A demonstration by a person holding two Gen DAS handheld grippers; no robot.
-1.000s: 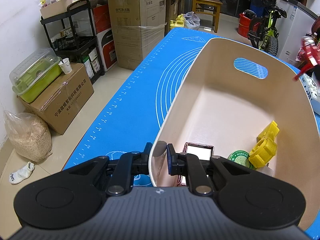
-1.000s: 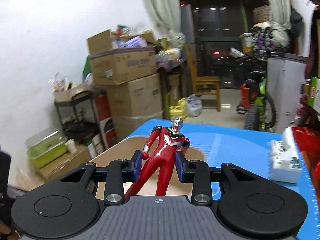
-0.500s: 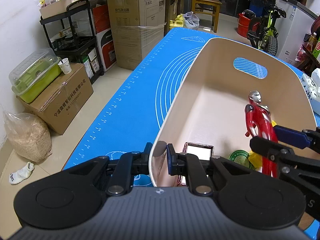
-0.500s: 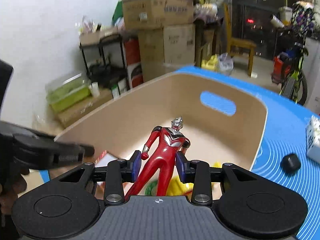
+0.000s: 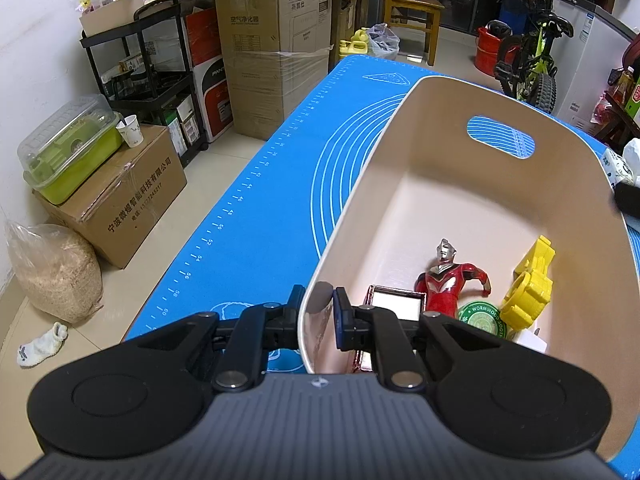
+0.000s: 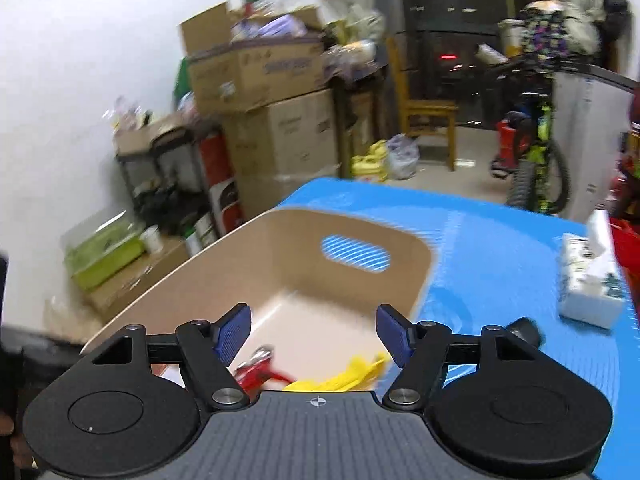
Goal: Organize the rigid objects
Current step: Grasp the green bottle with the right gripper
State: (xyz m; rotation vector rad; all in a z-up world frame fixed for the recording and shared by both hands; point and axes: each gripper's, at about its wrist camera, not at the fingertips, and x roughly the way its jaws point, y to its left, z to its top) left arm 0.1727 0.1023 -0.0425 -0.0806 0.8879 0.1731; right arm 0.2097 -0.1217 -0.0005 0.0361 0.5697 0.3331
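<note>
A: In the left wrist view we see our left gripper (image 5: pixel 318 308) at bottom centre, its fingers pinched together on the near rim of the beige bin (image 5: pixel 440 128). One pad sits outside the wall, the other inside.

B: And just beyond those fingers, on the bin floor at lower right of the frame, lies the red and silver figure (image 5: pixel 446 280), head toward the far wall. We see a small framed mirror (image 5: pixel 396 303) just left of it, a green round tin (image 5: pixel 480 318) and a yellow plastic piece (image 5: pixel 530 288) to its right.

A: In the right wrist view our right gripper (image 6: pixel 314 332) hangs over the bin's near end, low in the frame. Its jaws have just been opening; the blue pads stand wide apart with nothing between them. Below the gap we make out the figure and the yellow piece, both blurred.

B: Farther back, the bin rests on a blue mat (image 5: pixel 256 216). Toward the right edge of the right wrist view we see a small black cap (image 6: pixel 526 330) and a tissue pack (image 6: pixel 588 280) on the mat.
</note>
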